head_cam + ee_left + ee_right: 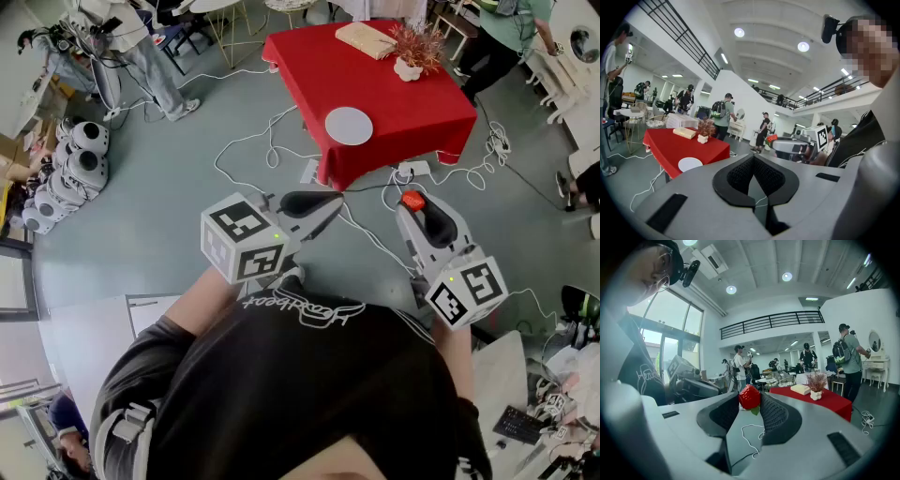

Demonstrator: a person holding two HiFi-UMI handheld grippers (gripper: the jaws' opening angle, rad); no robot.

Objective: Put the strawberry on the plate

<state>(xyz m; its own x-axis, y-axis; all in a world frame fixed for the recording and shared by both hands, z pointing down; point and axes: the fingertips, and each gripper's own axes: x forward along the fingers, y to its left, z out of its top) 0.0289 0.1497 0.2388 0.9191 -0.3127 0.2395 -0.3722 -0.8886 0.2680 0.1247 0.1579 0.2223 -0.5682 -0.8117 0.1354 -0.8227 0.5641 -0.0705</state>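
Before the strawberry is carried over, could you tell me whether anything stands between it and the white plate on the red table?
Nothing visible does. The strawberry sits in the right gripper's jaws, over floor short of the red table; the plate lies near the table's closest edge, with the plant and box behind it.

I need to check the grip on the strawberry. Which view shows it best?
The right gripper view: the strawberry sits large, pinched at the tips of the right gripper. The head view shows a small red spot; the left gripper view only a distant red speck.
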